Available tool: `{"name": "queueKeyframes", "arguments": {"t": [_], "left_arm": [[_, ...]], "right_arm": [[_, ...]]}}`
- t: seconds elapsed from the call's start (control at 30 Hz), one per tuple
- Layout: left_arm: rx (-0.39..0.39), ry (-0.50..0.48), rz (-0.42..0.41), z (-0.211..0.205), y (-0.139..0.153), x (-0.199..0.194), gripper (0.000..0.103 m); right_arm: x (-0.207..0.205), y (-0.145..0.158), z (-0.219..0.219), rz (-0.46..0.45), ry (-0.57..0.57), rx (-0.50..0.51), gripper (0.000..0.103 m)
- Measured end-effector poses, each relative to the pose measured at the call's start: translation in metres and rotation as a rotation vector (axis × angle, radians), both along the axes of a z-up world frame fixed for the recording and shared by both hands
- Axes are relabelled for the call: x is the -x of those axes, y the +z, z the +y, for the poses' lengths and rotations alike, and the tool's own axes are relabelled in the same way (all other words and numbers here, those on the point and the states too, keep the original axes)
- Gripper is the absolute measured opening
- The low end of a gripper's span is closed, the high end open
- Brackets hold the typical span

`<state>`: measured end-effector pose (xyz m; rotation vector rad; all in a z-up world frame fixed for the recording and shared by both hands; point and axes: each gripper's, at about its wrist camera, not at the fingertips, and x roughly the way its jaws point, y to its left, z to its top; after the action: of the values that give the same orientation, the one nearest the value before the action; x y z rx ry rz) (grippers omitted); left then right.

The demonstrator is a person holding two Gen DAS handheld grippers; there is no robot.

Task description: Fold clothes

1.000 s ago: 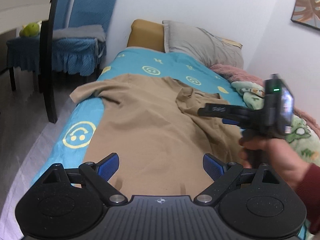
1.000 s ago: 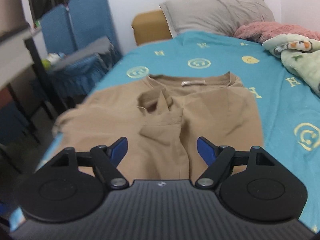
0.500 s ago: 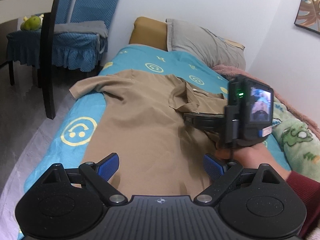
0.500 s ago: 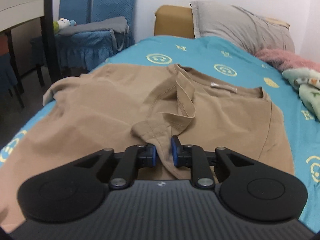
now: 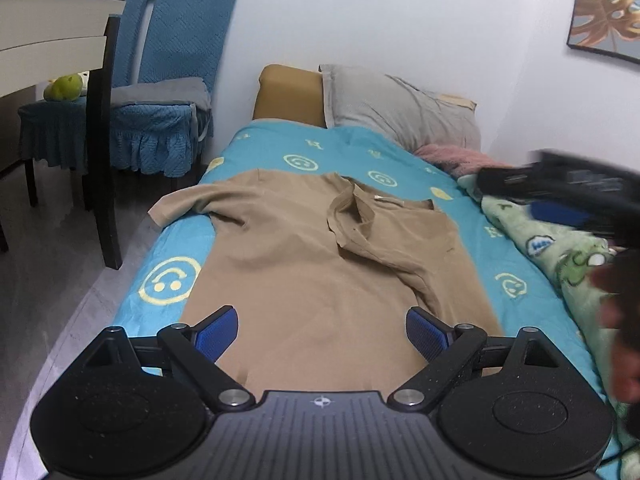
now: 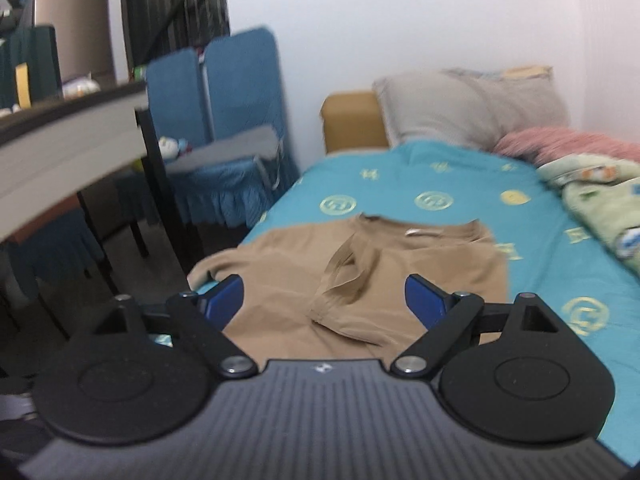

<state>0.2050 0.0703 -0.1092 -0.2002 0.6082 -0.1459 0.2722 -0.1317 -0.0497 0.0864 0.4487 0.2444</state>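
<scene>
A tan T-shirt (image 5: 304,264) of soft, matte knit is seen spread across a turquoise bedsheet (image 5: 256,148) printed with yellow smiley faces, its near sleeve (image 5: 360,220) folded inward over the chest into a creased flap while the far sleeve (image 5: 180,204) droops over the edge of the mattress. The left gripper (image 5: 322,332) is held above the shirt's hem with its blue-padded fingers (image 5: 216,330) spread wide and nothing gripped between them. The right gripper (image 6: 324,300) is likewise shown with its fingers (image 6: 424,300) far apart and empty, poised above the shirt without touching it. A wrinkled grey pillow (image 5: 400,112) and a tan cushion (image 5: 288,94) are propped at the head of the bed, and a fuzzy pink blanket (image 5: 452,156) and a pale green cartoon-print blanket (image 5: 560,252) are bunched along the wall side. Only in the left wrist view are a framed leaf picture (image 5: 604,8), the blurred black body of the right gripper and part of the person's hand (image 5: 620,300) at the right edge caught. Only in the right wrist view are a dark barred window (image 6: 176,4) and the cluttered top of a white table (image 6: 68,128) revealed beside the blue quilted chairs (image 6: 236,92)
</scene>
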Motion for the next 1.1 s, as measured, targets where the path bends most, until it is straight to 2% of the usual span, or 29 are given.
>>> {"name": "queueKeyframes", "arguments": {"t": [0.2, 0.37, 0.7, 0.8, 0.9, 1.0, 1.1], "left_arm": [[0.004, 0.008, -0.018, -0.003, 0.012, 0.027, 0.093], [0.082, 0.084, 0.029, 0.011, 0.019, 0.026, 0.093], [0.166, 0.239, 0.060, 0.074, 0.009, -0.085, 0.092], [0.118, 0.245, 0.036, 0.100, -0.012, -0.137, 0.092], [0.085, 0.280, 0.049, 0.130, -0.045, -0.185, 0.091], [0.140, 0.336, 0.067, 0.166, -0.079, -0.226, 0.090], [0.236, 0.376, 0.080, 0.198, -0.110, -0.256, 0.088]], "right_arm": [[0.075, 0.025, -0.022, -0.021, -0.071, -0.046, 0.089], [0.103, 0.024, -0.037, -0.018, -0.108, -0.090, 0.089], [0.088, 0.001, -0.052, 0.013, -0.130, -0.093, 0.089], [0.073, -0.012, -0.057, 0.052, -0.135, -0.105, 0.089], [0.056, -0.026, -0.059, 0.090, -0.128, -0.113, 0.089], [0.035, -0.040, -0.060, 0.148, -0.120, -0.115, 0.089], [0.013, -0.054, -0.065, 0.218, -0.123, -0.184, 0.089]]}}
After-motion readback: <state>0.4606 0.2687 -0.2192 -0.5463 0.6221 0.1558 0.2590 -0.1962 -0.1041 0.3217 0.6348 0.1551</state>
